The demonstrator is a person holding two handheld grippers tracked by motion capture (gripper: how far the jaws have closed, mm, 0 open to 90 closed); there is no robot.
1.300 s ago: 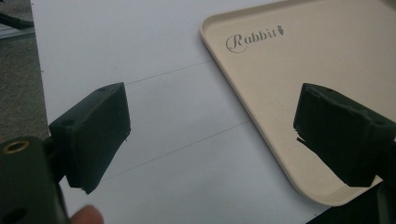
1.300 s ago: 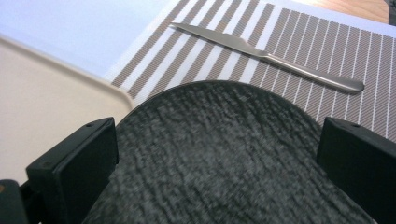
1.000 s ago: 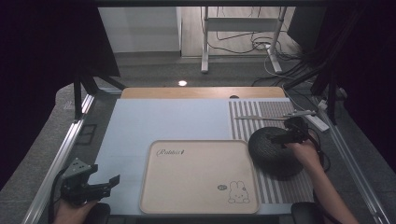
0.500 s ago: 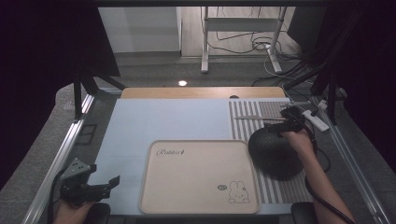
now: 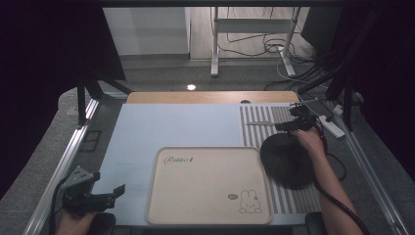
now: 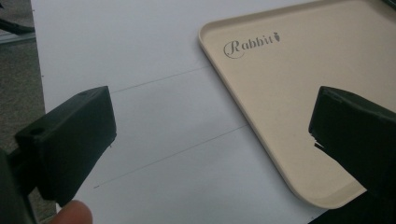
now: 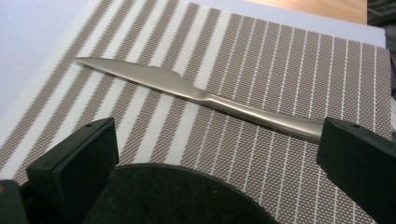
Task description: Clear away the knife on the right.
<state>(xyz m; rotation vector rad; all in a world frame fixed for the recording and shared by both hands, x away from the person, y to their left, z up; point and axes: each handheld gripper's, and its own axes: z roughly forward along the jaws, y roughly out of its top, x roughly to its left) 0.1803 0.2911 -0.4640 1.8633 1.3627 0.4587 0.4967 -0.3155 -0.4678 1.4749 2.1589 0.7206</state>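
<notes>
The knife [image 7: 201, 95] lies on the striped mat [image 7: 280, 70], just beyond the right gripper [image 7: 219, 163]. Its jaws gape empty. The left gripper [image 6: 210, 154], also spread, hovers beside the tray [image 6: 299, 93].

In the right gripper view, the knife [image 7: 196, 95] handle's end is hidden behind the right jaw, and the black round mat [image 7: 177, 196] is cut off by the bottom edge. In the left gripper view, the beige tray [image 6: 299, 84] runs past the right edge.
</notes>
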